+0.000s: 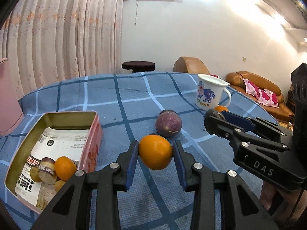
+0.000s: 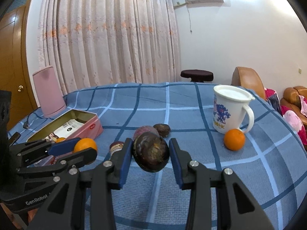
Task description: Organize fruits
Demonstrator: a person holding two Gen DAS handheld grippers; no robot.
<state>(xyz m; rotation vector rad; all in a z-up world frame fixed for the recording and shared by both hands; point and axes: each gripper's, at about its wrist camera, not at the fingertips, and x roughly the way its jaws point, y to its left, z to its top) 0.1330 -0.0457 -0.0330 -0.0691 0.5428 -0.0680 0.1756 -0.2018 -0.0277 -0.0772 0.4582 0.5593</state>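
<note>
My left gripper (image 1: 155,151) is shut on an orange (image 1: 155,152) and holds it above the blue checked cloth, just right of the pink tin box (image 1: 94,134). The same grip shows at the left of the right wrist view (image 2: 84,147). The tin holds another orange (image 1: 65,168) and snack packets. My right gripper (image 2: 150,154) is shut on a dark passion fruit (image 2: 151,154), lifted over the cloth. A purple passion fruit (image 1: 168,123) lies on the cloth, with a smaller dark one (image 2: 162,130) behind it. A loose orange (image 2: 234,139) sits by the white mug (image 2: 230,110).
A pink kettle (image 2: 49,92) stands at the far left behind the tin. A small jar-like snack (image 2: 117,147) lies on the cloth left of my right gripper. The table edge curves away on the right, with sofas (image 1: 259,88) beyond.
</note>
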